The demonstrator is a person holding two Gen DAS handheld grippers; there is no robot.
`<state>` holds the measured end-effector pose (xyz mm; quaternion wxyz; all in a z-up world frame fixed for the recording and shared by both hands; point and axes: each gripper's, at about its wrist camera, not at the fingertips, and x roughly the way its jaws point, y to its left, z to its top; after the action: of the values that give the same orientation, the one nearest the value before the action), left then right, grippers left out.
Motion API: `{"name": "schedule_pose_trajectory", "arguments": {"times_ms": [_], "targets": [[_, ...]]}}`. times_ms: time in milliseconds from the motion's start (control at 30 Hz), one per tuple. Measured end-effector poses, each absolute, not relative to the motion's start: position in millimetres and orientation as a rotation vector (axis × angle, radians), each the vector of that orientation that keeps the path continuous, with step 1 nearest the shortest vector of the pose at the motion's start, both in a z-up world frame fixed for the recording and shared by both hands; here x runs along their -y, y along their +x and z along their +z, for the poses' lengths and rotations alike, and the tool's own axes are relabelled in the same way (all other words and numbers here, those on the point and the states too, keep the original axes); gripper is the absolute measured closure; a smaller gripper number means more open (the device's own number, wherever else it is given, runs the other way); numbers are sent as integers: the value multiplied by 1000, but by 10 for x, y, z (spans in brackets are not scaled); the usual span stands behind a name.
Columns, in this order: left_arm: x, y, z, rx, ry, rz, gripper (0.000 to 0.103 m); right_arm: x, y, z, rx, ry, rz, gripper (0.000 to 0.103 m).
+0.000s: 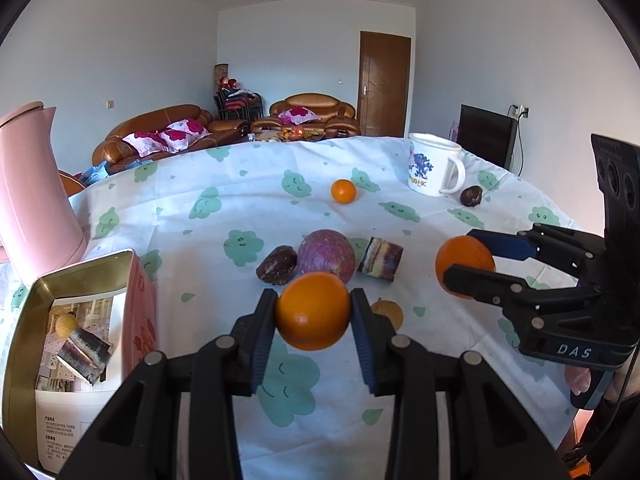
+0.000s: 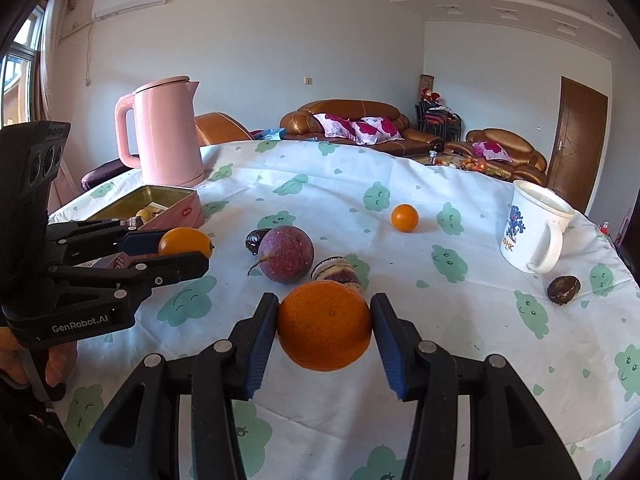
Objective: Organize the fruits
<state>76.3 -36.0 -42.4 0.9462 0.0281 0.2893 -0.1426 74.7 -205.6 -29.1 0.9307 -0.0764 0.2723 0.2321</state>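
Observation:
My left gripper [image 1: 313,312] is shut on an orange [image 1: 313,310] above the table; it also shows in the right wrist view [image 2: 184,246]. My right gripper [image 2: 325,326] is shut on a second orange [image 2: 325,325]; it shows at the right of the left wrist view [image 1: 466,266]. A pink tin [image 1: 24,320] at the lower left holds a small yellow fruit [image 1: 66,324] and a cane piece [image 1: 84,354]. On the cloth lie a purple passion fruit [image 1: 326,261], a dark chestnut [image 1: 276,265], a cane piece [image 1: 380,258], a small orange [image 1: 343,191] and a small brown fruit [image 1: 390,310].
A pink kettle [image 2: 166,132] stands behind the tin [image 2: 182,210]. A white mug [image 2: 532,228] stands at the far right with another chestnut [image 2: 563,290] beside it. The table's [image 2: 440,360] edge curves away at the back; sofas lie beyond.

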Motion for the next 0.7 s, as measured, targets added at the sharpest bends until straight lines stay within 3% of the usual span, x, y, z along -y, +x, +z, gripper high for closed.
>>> {"name": "schedule_pose_trajectory", "arguments": {"times_ms": [700], "targets": [[331,636,-342,-505,59,-249,65,2157,623,-218,-476,-123,474,54]]}}
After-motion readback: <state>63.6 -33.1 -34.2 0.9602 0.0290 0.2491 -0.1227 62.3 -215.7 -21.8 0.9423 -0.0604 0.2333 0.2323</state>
